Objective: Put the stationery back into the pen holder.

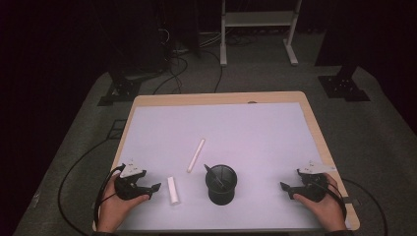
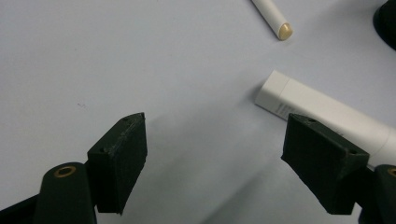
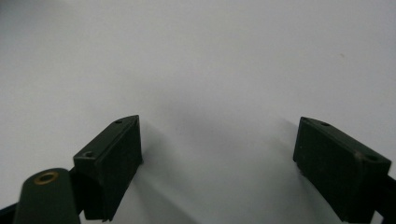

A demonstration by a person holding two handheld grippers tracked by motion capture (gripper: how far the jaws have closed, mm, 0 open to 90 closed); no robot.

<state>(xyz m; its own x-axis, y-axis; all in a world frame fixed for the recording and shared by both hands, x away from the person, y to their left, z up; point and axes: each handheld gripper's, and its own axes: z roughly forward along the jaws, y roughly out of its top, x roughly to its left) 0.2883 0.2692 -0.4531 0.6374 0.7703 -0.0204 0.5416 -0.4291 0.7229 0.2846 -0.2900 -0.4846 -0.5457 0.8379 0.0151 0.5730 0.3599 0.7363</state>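
Table: wooden top [image 1: 314, 123] covered by a pale mat [image 1: 246, 132]; wood shows as a narrow border along the far and right edges.
Open room: far half of the mat bare; bare mat also between the black cup and the right gripper.
Left gripper: [image 1: 153, 188] held in the left hand [image 1: 118, 201] near the front-left edge, jaws spread wide, nothing between them.
Right gripper: [image 1: 286, 189] held in the right hand [image 1: 322, 204] near the front-right edge, jaws parted, holding nothing.
Short white tube: [image 1: 173, 190] lying flat just beside the left gripper's tip, apart from it.
Long white stick: [image 1: 195, 155] lying slantwise, farther in, between the tube and the cup.
Black cup: [image 1: 221, 184] upright near front centre, a dark item leaning inside.
Left gripper view adds: tube's squared cap end [image 2: 327, 112] close to one jaw; stick's tan tip [image 2: 285, 31].
Right gripper view adds: bare mat [image 3: 196, 65] between its jaws.
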